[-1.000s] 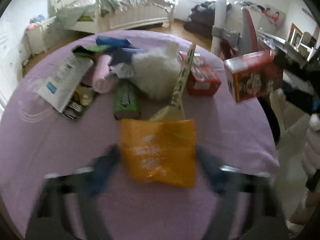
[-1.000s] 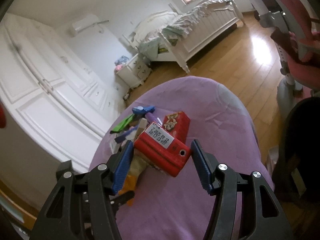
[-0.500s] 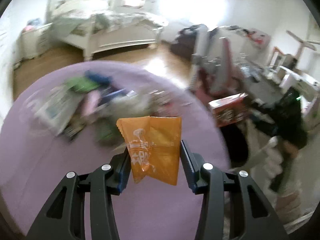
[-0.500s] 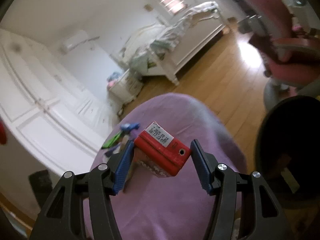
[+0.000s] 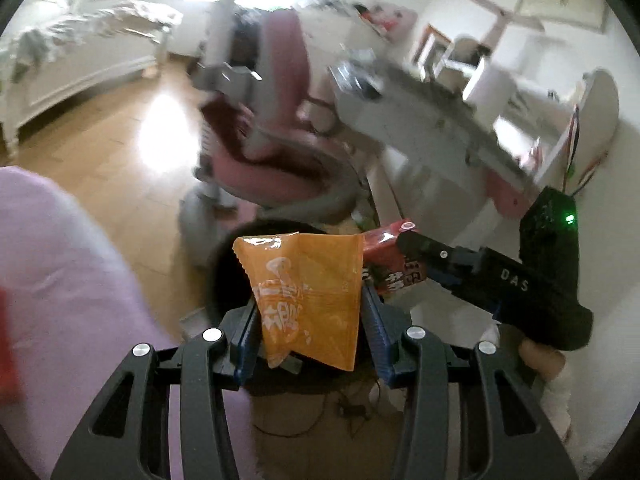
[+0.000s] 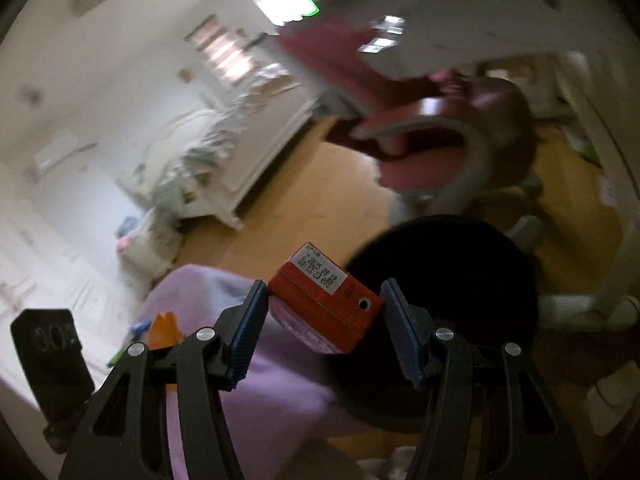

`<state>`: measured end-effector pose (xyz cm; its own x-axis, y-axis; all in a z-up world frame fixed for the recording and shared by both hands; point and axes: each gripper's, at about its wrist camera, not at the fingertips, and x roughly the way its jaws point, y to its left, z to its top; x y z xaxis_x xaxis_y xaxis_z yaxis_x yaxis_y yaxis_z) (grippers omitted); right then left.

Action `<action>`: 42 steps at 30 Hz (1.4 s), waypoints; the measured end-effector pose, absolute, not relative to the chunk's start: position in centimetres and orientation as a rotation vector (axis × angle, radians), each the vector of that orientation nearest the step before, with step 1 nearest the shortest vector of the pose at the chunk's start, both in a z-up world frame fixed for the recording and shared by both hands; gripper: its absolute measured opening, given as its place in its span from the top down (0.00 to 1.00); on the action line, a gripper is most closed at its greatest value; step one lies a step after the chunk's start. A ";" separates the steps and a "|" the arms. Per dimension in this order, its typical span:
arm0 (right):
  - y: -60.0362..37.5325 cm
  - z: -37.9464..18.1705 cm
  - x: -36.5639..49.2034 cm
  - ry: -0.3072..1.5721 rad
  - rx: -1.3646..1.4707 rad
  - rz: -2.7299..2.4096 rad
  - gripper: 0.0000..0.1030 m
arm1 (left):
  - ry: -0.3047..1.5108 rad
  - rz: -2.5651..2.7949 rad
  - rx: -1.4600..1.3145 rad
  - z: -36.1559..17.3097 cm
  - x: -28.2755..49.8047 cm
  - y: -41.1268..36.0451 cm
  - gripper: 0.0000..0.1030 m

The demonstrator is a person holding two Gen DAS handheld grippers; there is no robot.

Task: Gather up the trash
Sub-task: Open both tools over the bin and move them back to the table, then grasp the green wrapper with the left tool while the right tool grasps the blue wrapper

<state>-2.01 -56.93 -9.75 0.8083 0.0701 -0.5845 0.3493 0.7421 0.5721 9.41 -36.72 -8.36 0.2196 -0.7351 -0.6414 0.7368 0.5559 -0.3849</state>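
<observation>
- The left gripper (image 5: pixel 308 320) is clamping an orange snack wrapper (image 5: pixel 308 292) above the black trash bin (image 5: pixel 224 276), just past the purple table's (image 5: pixel 60 272) edge.
- The right gripper (image 6: pixel 322 320) is pinching a red carton (image 6: pixel 326 306) by its corners, near the bin's (image 6: pixel 460 280) rim.
- Both loads are crowding one opening; judging by that, the grippers could collide, or the limp wrapper could drift onto the floor on release.

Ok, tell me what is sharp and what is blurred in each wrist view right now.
Left wrist view: the orange wrapper and left gripper are sharp, while the pink chair smears with motion and glare whitens the floor. Right wrist view: the red carton in the right gripper is crisp, the room streaked.
</observation>
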 end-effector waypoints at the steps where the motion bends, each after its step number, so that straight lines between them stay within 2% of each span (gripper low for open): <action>1: -57.5 -10.4 -2.2 0.629 0.736 -0.178 0.43 | 0.898 -1.025 0.019 -8.9 9.6 -37.9 0.55; 4: -58.9 -11.7 -2.5 0.642 0.754 -0.222 0.43 | 0.924 -1.025 0.057 -10.6 9.7 -40.2 0.51; 6: -59.4 -12.1 -2.5 0.650 0.757 -0.231 0.43 | 0.943 -1.017 0.067 -11.2 10.2 -41.6 0.35; 7: -59.6 -12.2 -2.6 0.654 0.761 -0.237 0.42 | 0.947 -1.004 0.070 -11.3 10.4 -42.1 0.20; 8: -59.6 -12.1 -2.5 0.655 0.764 -0.243 0.42 | 0.943 -0.988 0.068 -11.1 10.5 -42.3 0.09; 9: -59.8 -12.2 -2.6 0.657 0.767 -0.250 0.38 | 0.934 -0.973 0.064 -10.9 10.5 -41.9 0.07; 10: -59.9 -12.1 -2.6 0.658 0.769 -0.254 0.31 | 0.924 -0.960 0.060 -10.7 10.4 -41.4 0.06; 11: -60.0 -12.0 -2.6 0.652 0.771 -0.260 0.28 | 0.914 -0.949 0.058 -10.3 10.3 -41.1 0.05; 20: -57.6 -10.2 -1.9 0.643 0.743 -0.207 0.27 | 0.828 -0.878 -0.031 -6.1 9.4 -34.3 0.05; 26: -51.0 -8.4 1.9 0.677 0.650 -0.050 0.27 | 0.720 -0.708 -0.143 -2.7 9.7 -24.0 0.05; 32: -41.9 -6.5 6.1 0.719 0.538 0.155 0.27 | 0.657 -0.433 -0.274 -1.3 11.9 -10.3 0.05; 36: -35.4 -5.0 9.6 0.752 0.454 0.299 0.27 | 0.727 -0.285 -0.346 -2.5 15.7 -2.2 0.06; 39: -29.6 -3.2 13.2 0.763 0.341 0.413 0.27 | 0.819 -0.270 -0.380 -4.5 19.8 1.0 0.06; 41: -26.0 -2.0 15.3 0.771 0.239 0.463 0.31 | 0.885 -0.280 -0.415 -5.8 22.4 2.3 0.07; 42: -24.0 -1.4 16.6 0.781 0.181 0.491 0.37 | 0.897 -0.290 -0.422 -6.1 23.2 2.9 0.07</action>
